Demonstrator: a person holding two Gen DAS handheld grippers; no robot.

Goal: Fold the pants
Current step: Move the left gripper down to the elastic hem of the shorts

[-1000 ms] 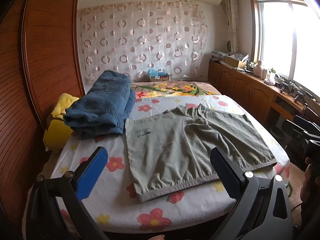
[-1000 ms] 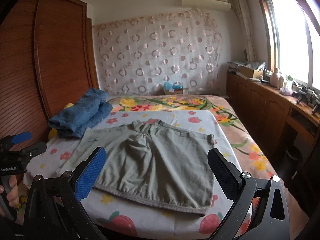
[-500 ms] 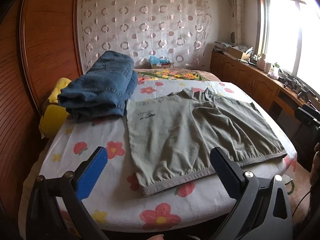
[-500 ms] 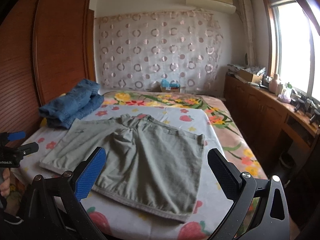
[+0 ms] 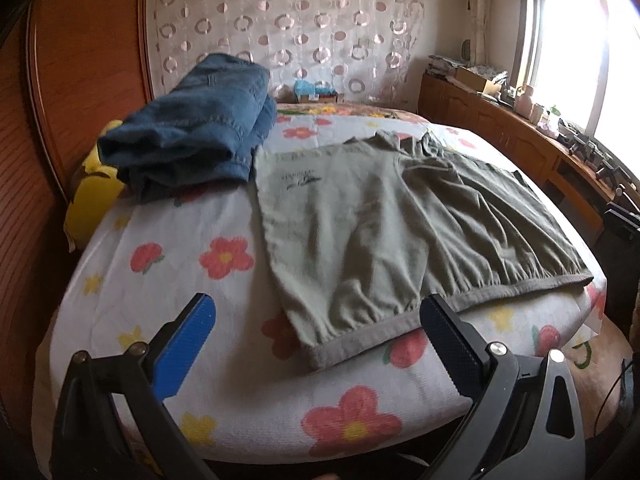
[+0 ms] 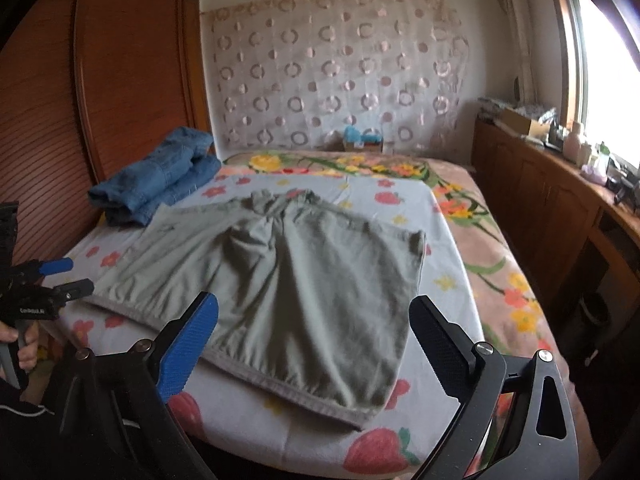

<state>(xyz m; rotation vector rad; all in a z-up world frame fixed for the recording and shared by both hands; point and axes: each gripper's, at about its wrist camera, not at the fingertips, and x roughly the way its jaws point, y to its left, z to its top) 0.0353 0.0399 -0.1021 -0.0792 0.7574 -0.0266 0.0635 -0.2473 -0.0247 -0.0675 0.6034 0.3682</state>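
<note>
Grey-green shorts (image 5: 380, 224) lie spread flat on the flowered bed sheet (image 5: 192, 280), waistband toward me; they also show in the right wrist view (image 6: 296, 280). My left gripper (image 5: 316, 340) is open and empty, just short of the waistband's left corner. My right gripper (image 6: 314, 340) is open and empty, over the waistband near its right end. The left gripper also shows at the left edge of the right wrist view (image 6: 64, 276), held in a hand.
Folded blue jeans (image 5: 200, 128) lie at the back left of the bed beside the shorts, a yellow item (image 5: 92, 196) under them. A wooden wardrobe (image 6: 120, 80) stands left. A wooden counter (image 6: 560, 184) with clutter runs under the window on the right.
Both grippers have moved forward and lower toward the shorts' waistband. Both stay open. The shorts have not moved.
</note>
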